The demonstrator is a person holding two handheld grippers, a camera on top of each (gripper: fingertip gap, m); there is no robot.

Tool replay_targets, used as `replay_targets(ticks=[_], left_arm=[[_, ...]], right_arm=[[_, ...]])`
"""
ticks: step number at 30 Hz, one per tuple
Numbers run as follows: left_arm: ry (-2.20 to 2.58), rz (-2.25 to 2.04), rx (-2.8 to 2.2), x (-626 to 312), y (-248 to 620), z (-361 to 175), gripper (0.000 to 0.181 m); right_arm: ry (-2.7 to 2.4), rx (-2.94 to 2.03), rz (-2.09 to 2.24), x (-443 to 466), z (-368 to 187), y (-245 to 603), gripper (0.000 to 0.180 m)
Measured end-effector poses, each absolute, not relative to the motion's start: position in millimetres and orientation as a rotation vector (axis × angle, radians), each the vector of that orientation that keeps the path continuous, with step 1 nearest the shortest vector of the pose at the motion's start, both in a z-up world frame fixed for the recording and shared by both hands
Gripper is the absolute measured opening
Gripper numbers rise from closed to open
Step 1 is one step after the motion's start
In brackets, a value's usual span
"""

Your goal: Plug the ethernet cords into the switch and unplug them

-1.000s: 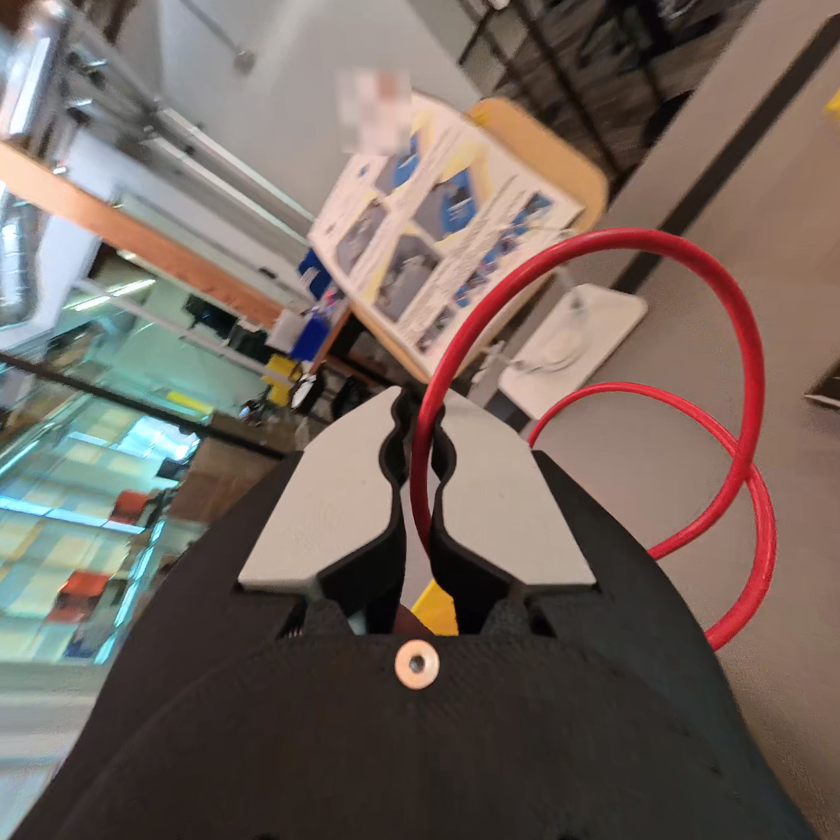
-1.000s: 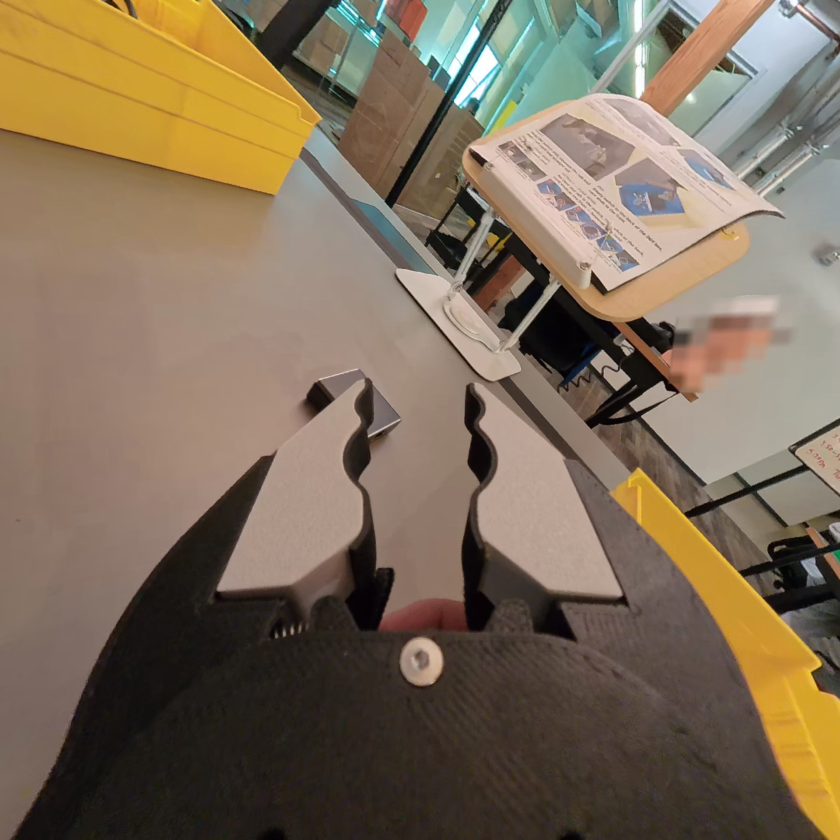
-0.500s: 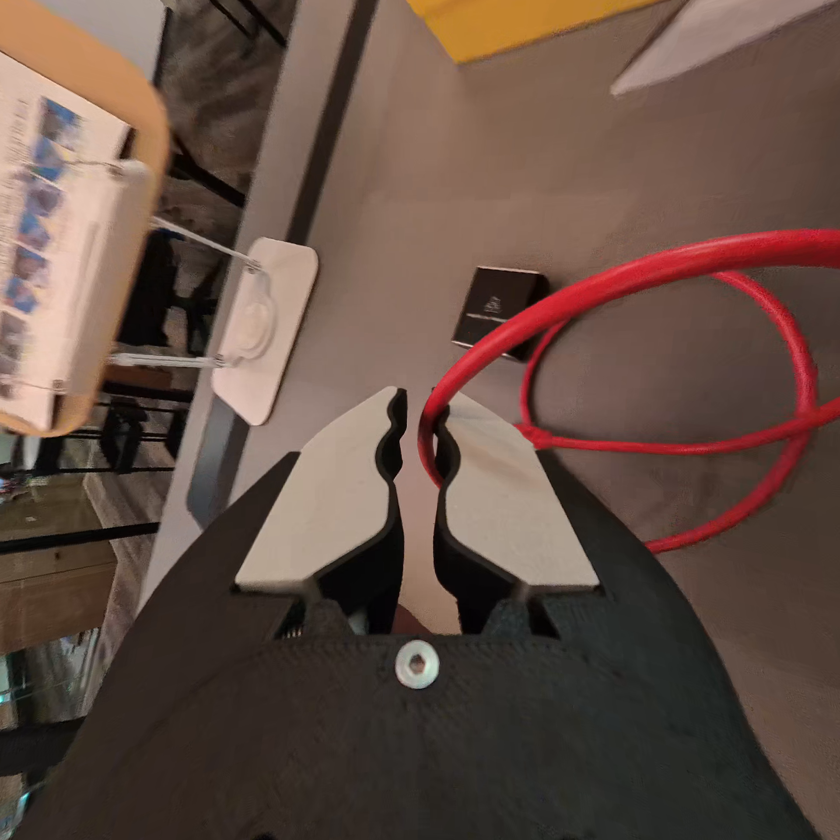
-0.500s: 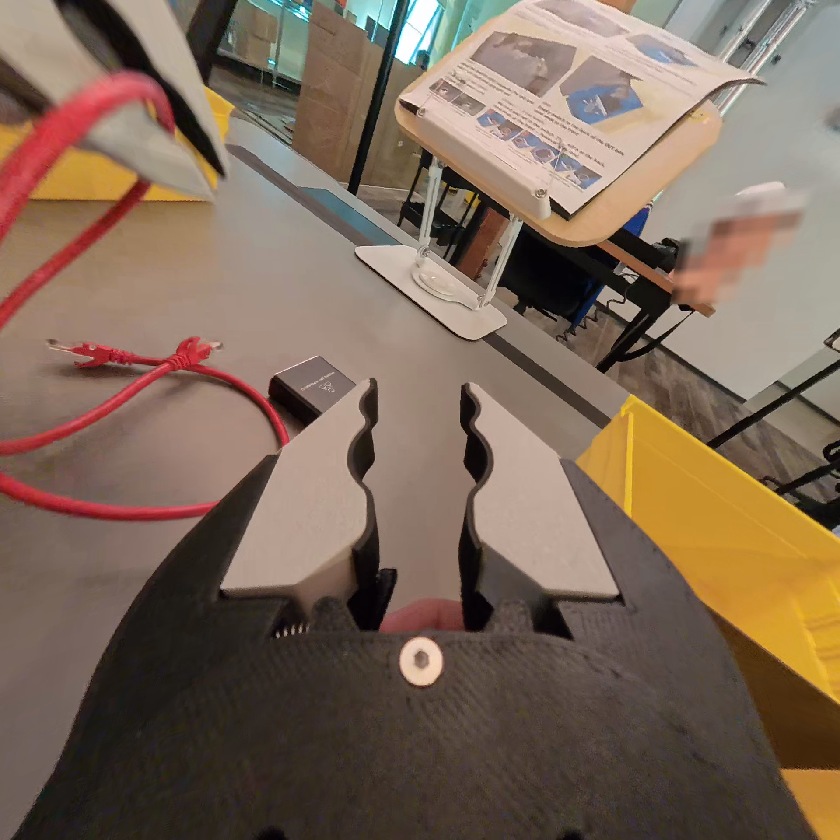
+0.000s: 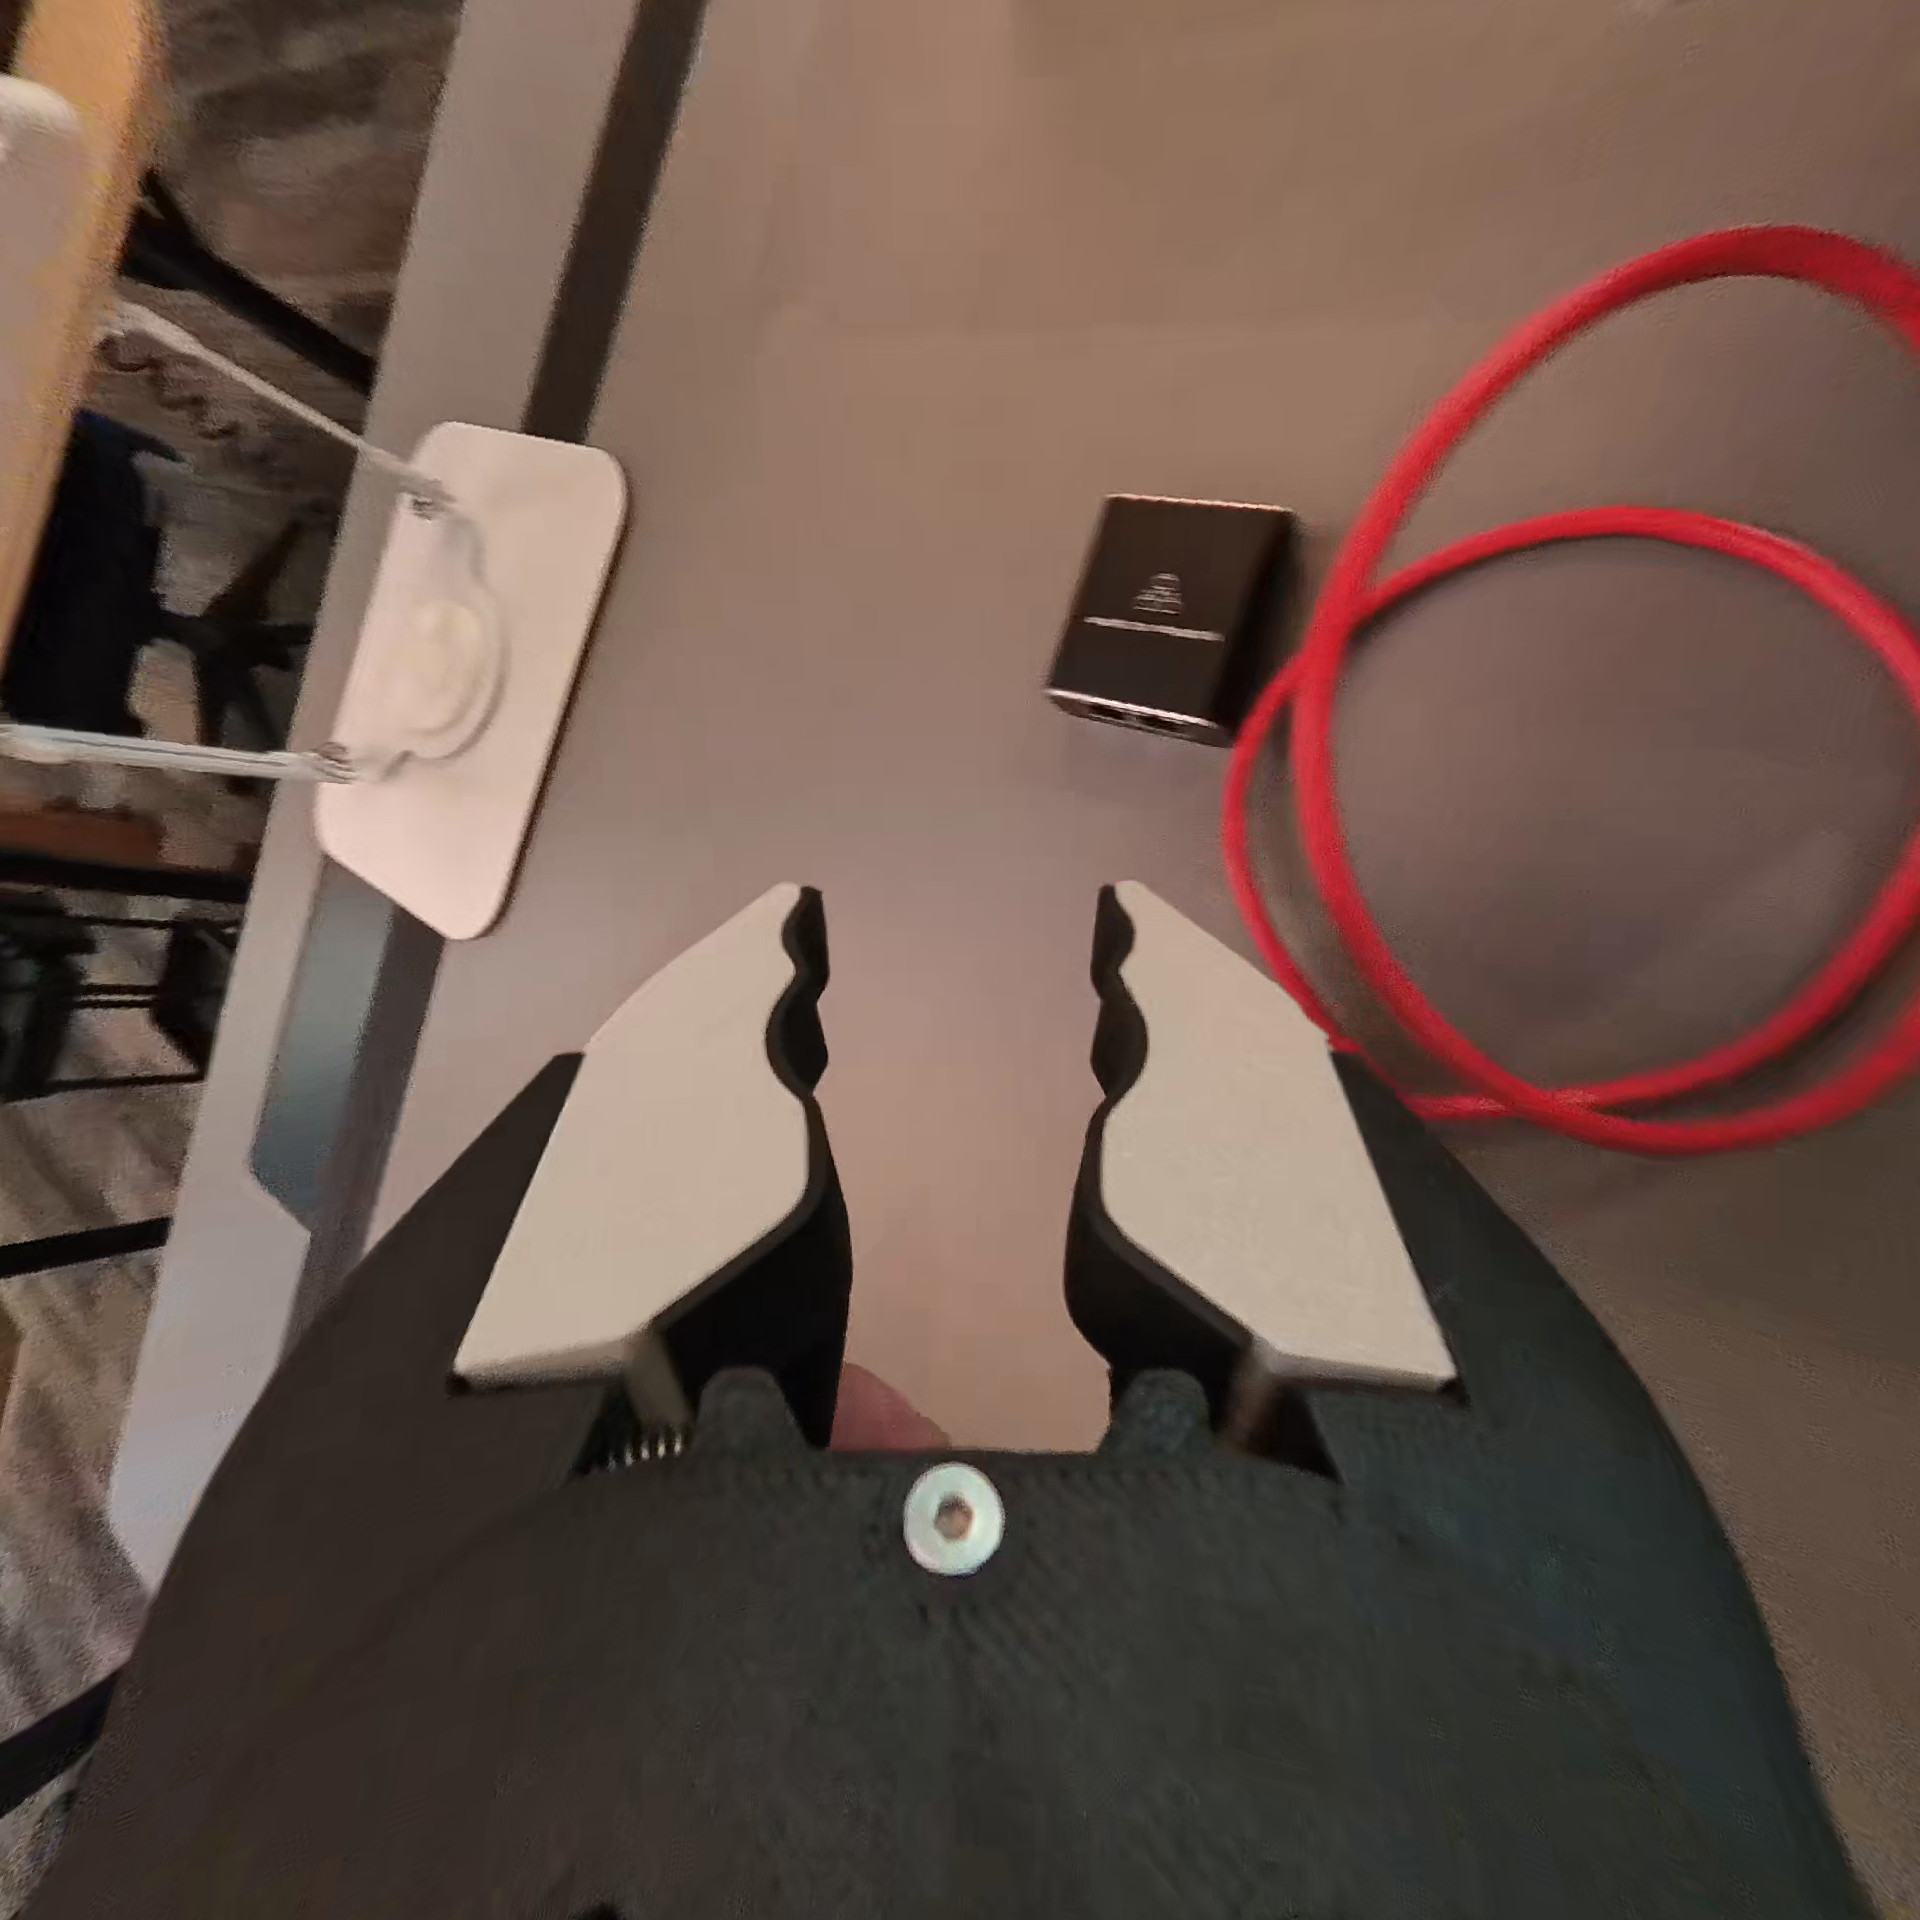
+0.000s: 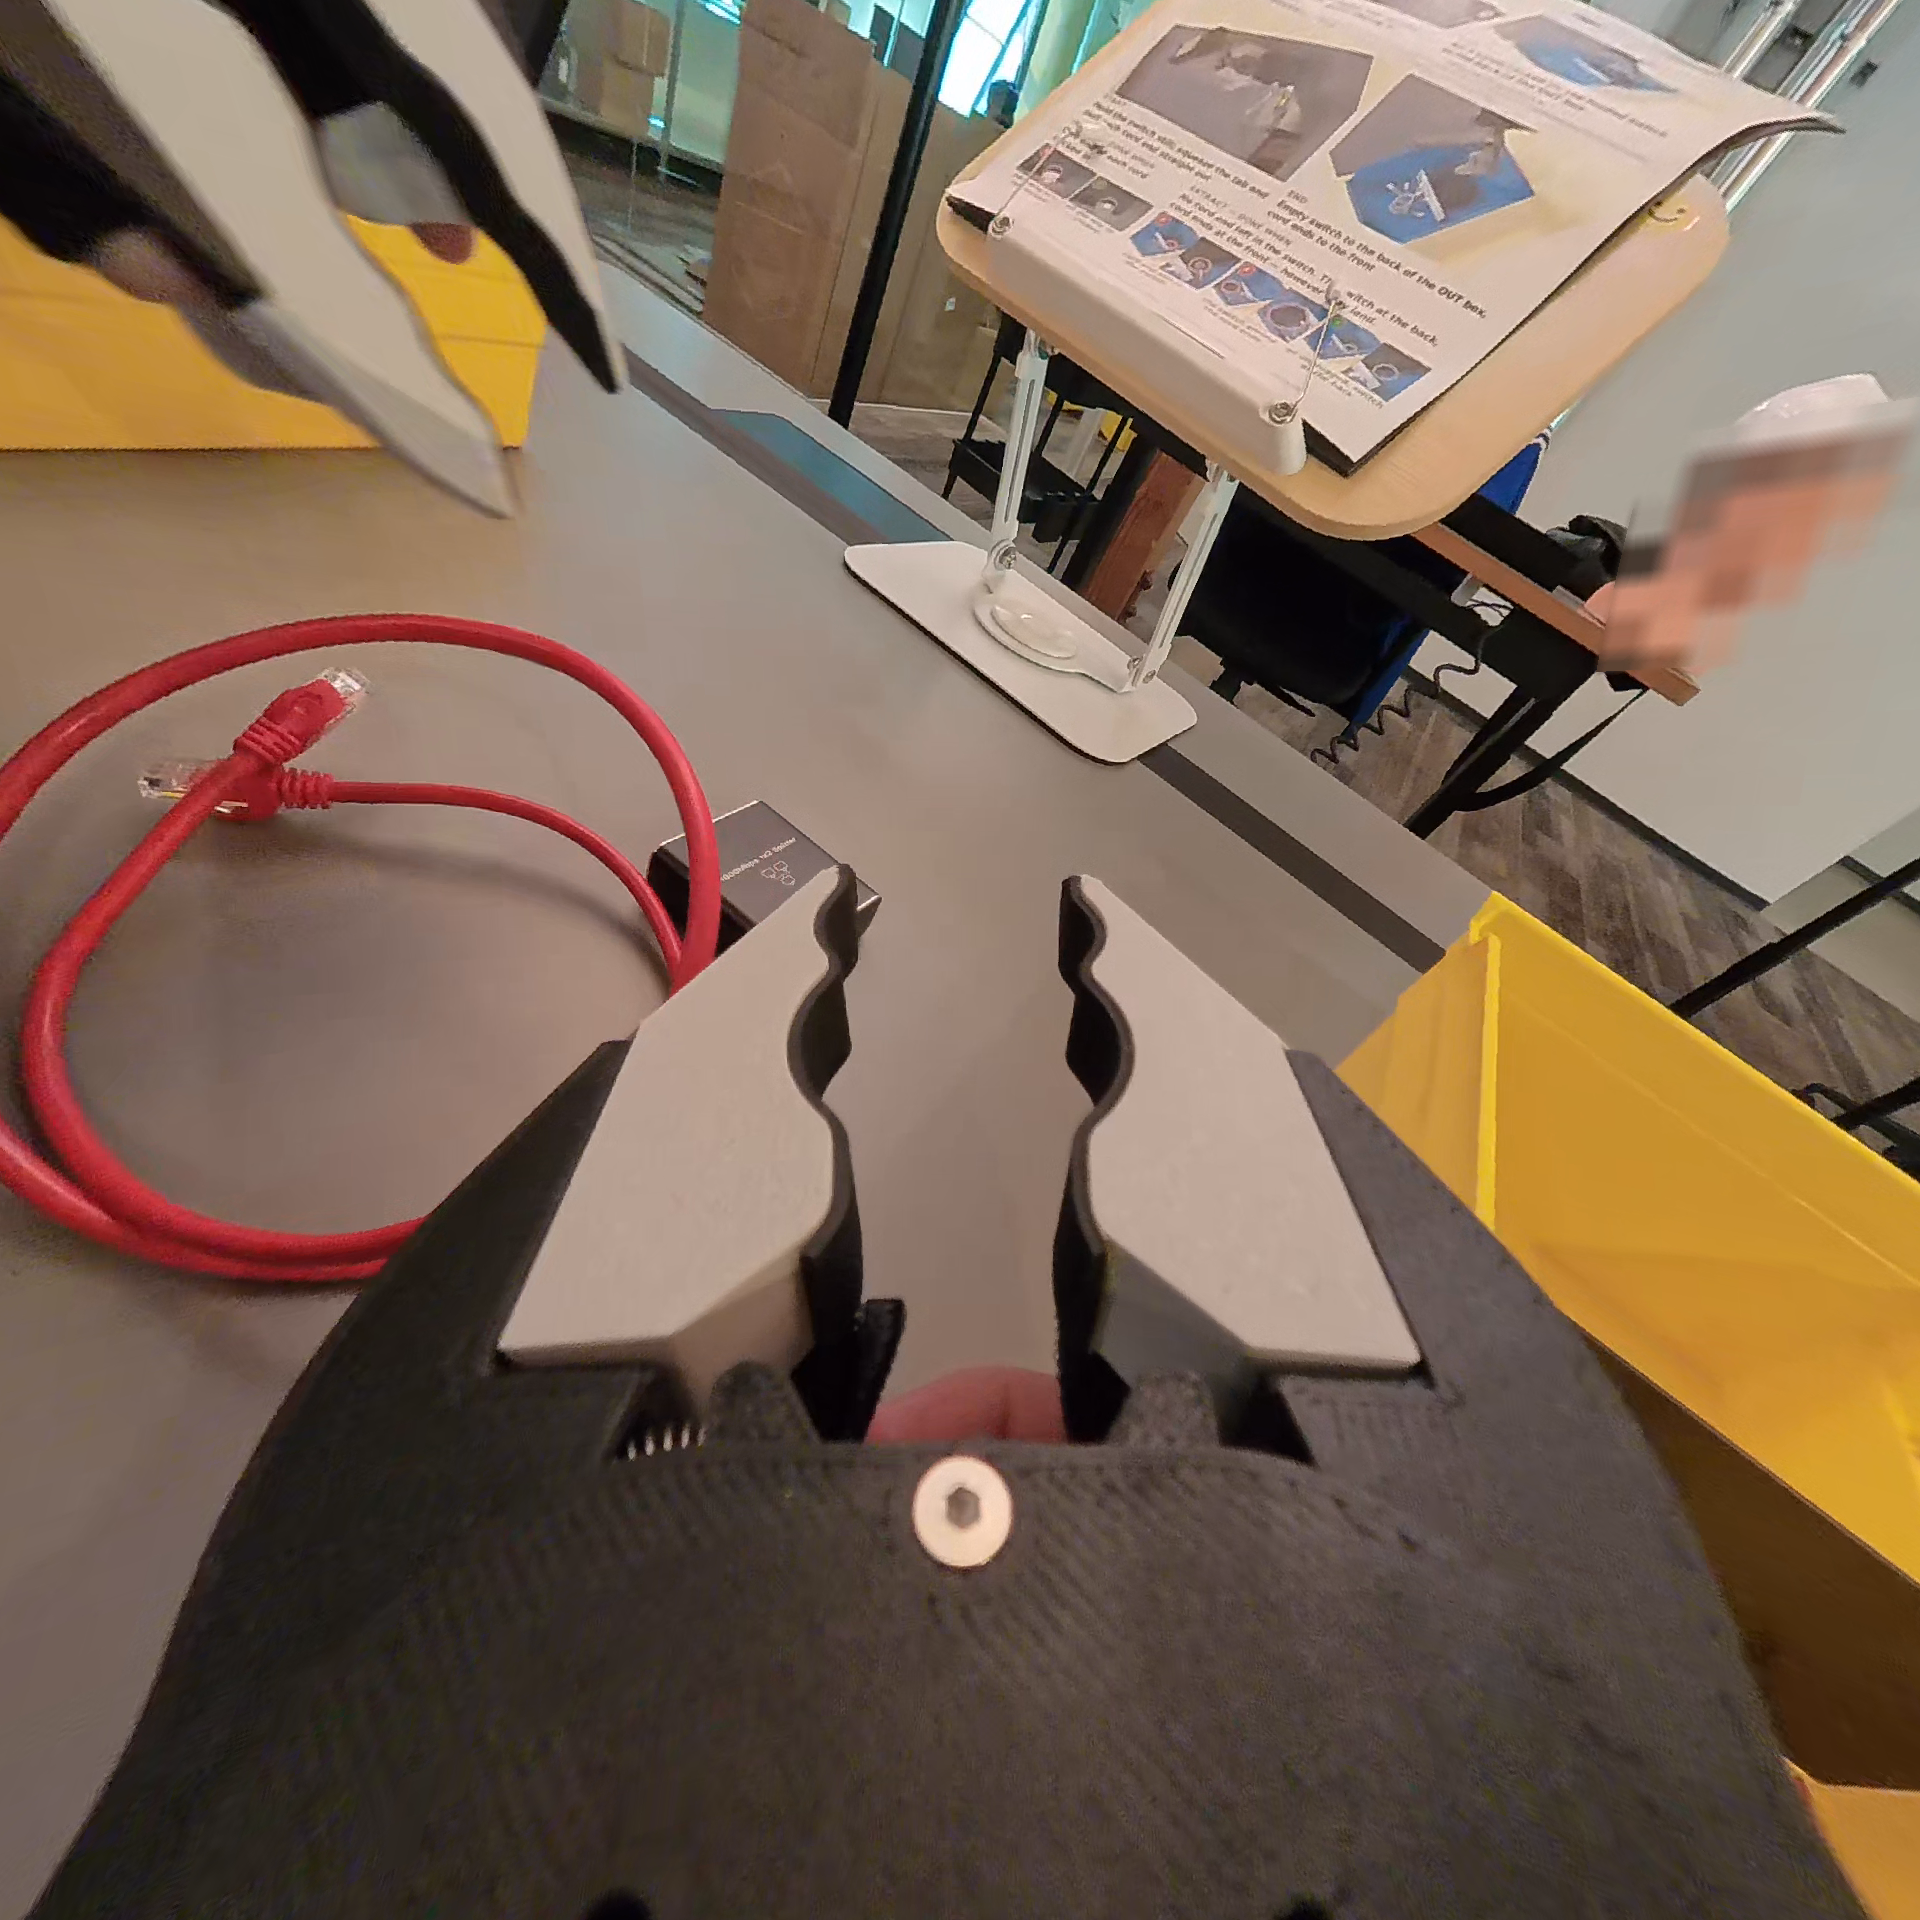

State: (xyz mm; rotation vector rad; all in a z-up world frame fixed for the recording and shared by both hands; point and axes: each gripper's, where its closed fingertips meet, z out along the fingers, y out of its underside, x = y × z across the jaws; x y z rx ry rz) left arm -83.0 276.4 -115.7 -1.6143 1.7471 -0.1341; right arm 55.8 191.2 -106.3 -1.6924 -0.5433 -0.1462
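A small black switch (image 5: 1174, 621) lies on the grey table, its ports facing my left gripper. It also shows in the right wrist view (image 6: 764, 868), partly behind my right gripper's left finger. A coiled red ethernet cord (image 5: 1340, 727) lies on the table right of the switch; in the right wrist view the cord (image 6: 665, 769) rests against the switch, and both plugs (image 6: 260, 743) lie loose and crossed at the far left. My left gripper (image 5: 958, 904) is open and empty above the table, also seen high at upper left (image 6: 540, 436). My right gripper (image 6: 956, 894) is open and empty.
A white stand base (image 5: 468, 675) at the table's far edge holds a wooden board with a printed sheet (image 6: 1330, 208). A yellow bin (image 6: 1662, 1195) sits at the right, another yellow bin (image 6: 260, 374) at the back left. The table edge (image 5: 582, 312) runs along the left. From the left gripper's tips to the small black switch (image 5: 1174, 621) is close to 11 centimetres. It is also in sight in the right wrist view (image 6: 753, 873).
My left gripper opened and let go of the red cord, which now lies coiled on the table beside the switch. The left view tipped downward. The right gripper stayed open.
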Motion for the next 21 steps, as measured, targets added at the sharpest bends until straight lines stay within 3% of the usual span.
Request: replay_targets(ticks=[5,13,21], left_arm=[[1.852,-0.101,-1.54,-44.5,298.9,-145.3,0.049],[2.101,-0.285,-1.583,1.5,273.3,-201.2,0.08],[2.137,-0.337,-1.572,15.3,272.1,-216.4,0.057]], right_arm=[[-0.541,-1.689,-0.153,56.6,-105.1,190.4,0.037],[-0.515,-1.685,-0.131,64.3,-102.8,188.7,0.037],[-0.524,-1.676,-0.11,62.0,-101.5,187.4,0.037]])
